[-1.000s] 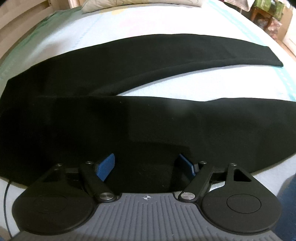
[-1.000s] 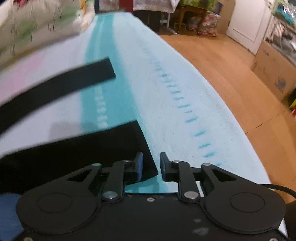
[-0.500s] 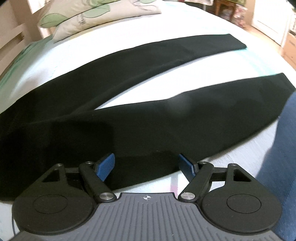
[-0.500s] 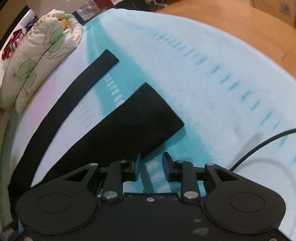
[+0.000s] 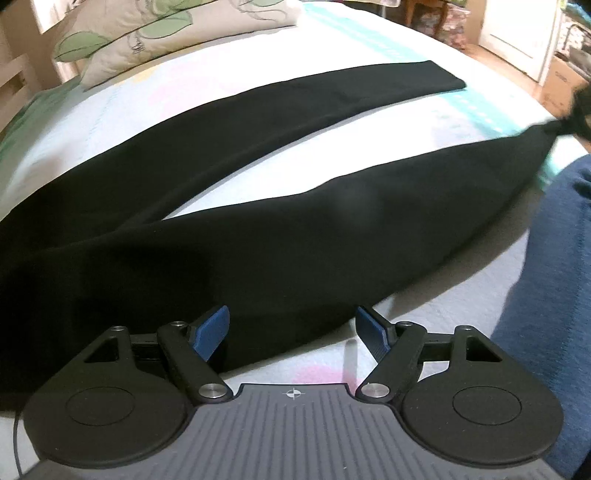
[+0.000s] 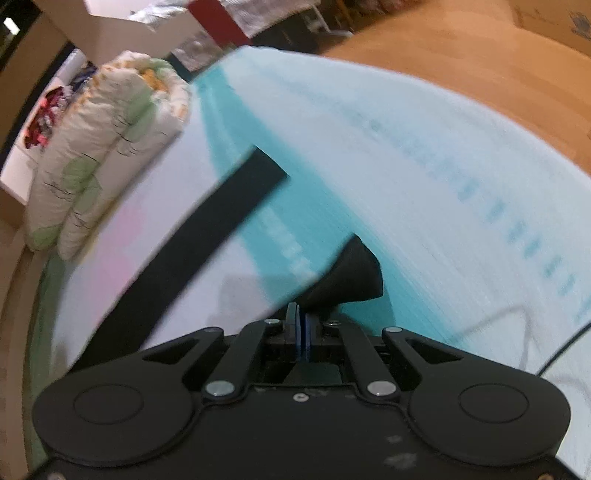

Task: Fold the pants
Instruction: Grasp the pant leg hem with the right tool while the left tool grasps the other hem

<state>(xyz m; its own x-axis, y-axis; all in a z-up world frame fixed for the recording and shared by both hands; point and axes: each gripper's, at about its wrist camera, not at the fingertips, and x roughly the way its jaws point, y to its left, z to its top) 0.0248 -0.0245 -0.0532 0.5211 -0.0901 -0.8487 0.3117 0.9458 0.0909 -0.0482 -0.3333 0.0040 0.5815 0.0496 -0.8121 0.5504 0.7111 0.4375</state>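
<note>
Black pants lie spread on a bed, the near leg (image 5: 332,236) and the far leg (image 5: 295,107) forming a V. My left gripper (image 5: 291,321) hovers open over the near leg's lower edge. Its left pad is above the cloth, its right pad above the sheet, and nothing is pinched. In the right wrist view my right gripper (image 6: 300,314) is closing, its blue pads pressed on the near leg's hem (image 6: 351,273), which bunches up off the sheet. The far leg's end (image 6: 229,206) lies flat beyond it.
A leaf-print pillow (image 5: 166,33) sits at the head of the bed, also in the right wrist view (image 6: 103,155). The person's blue sleeve (image 5: 554,295) fills the right side. A thin cable (image 6: 554,362) crosses the sheet. Wooden floor (image 6: 480,55) and a cardboard box (image 5: 565,85) lie past the bed.
My right gripper went from open beside the near leg's hem to pinched on it, and the hem has risen into a bunch. The left gripper has rolled a little and stays open.
</note>
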